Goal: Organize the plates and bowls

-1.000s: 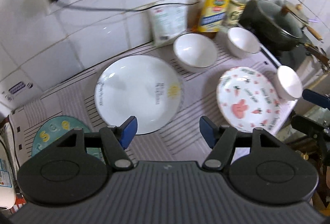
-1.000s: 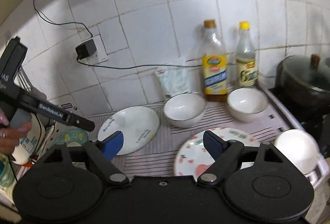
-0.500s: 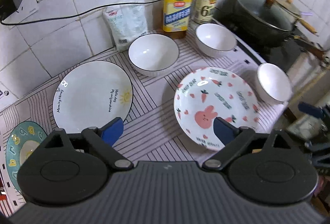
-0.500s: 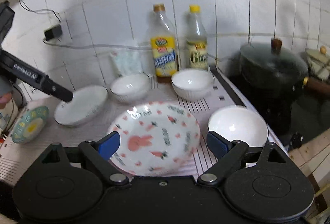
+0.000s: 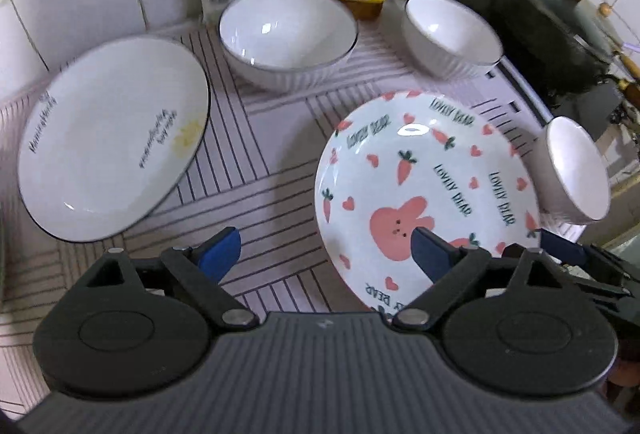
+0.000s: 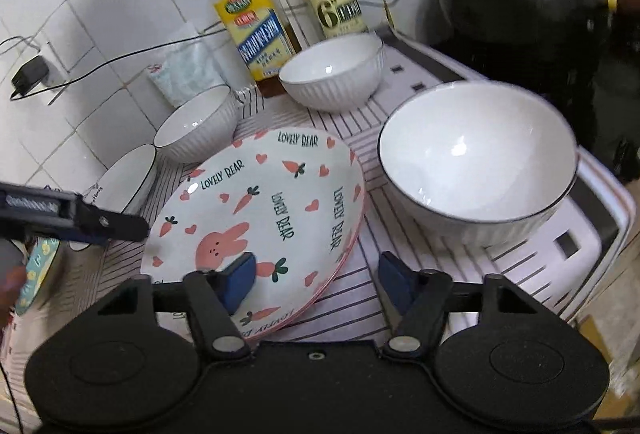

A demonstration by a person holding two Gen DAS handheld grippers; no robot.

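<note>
Hovering both grippers at the rabbit plate (image 5: 424,170)

My left gripper (image 5: 326,254) gapes empty; right gripper (image 6: 316,274), just narrowing, straddles its near rim, untouched.

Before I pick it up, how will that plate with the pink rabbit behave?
The rabbit plate looks glazed and shiny, so probably stiff, breakable and slippery between the pads. Its shallow rim lies low on the striped mat, so gripping its edge may tilt it.

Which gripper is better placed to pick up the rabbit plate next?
Right, probably. The right gripper straddles the near rim of the rabbit plate, jaws just closing. The left gripper stands open mostly over the striped mat.
</note>
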